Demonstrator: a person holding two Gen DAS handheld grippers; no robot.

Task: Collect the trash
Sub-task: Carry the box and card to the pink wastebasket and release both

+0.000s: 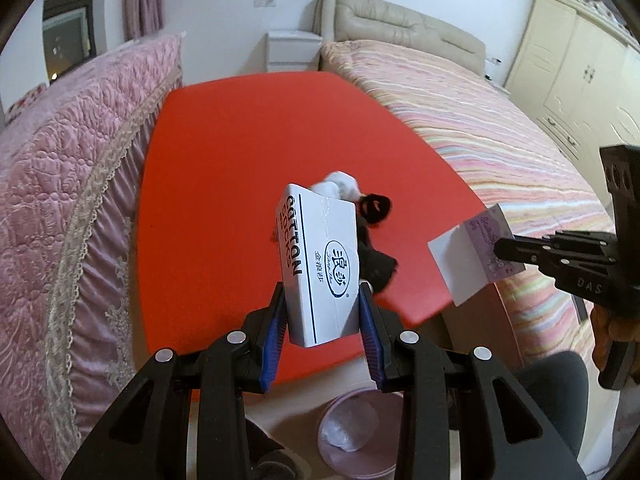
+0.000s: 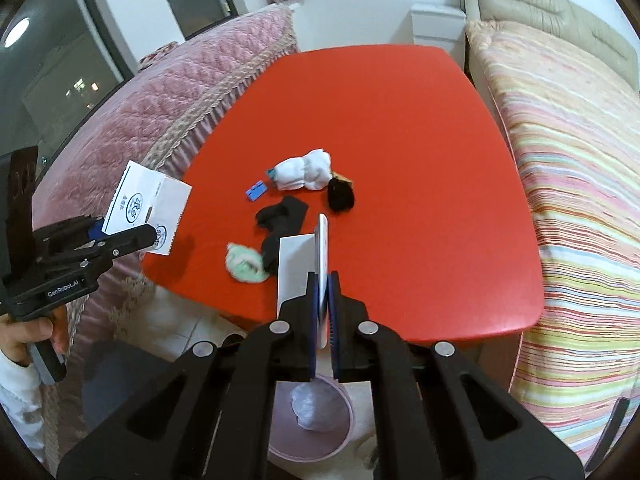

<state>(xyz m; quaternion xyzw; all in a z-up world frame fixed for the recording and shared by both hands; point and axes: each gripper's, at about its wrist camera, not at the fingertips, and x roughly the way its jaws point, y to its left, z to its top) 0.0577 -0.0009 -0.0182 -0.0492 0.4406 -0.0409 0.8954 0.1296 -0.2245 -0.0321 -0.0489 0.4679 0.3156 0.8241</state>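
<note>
My left gripper is shut on a white "COTTON SOCKS" box, held tilted above the near edge of the red table. In the right wrist view the same box hangs at the left in that gripper. My right gripper is shut on a flat white and purple carton, seen edge-on. From the left wrist the carton and the right gripper show at the right. A pink bin with a clear liner stands on the floor below both grippers.
On the table lie white socks, black socks, a black ball-like bundle, a green-white wad and a small blue piece. A pink quilted bed flanks the left, a striped bed the right.
</note>
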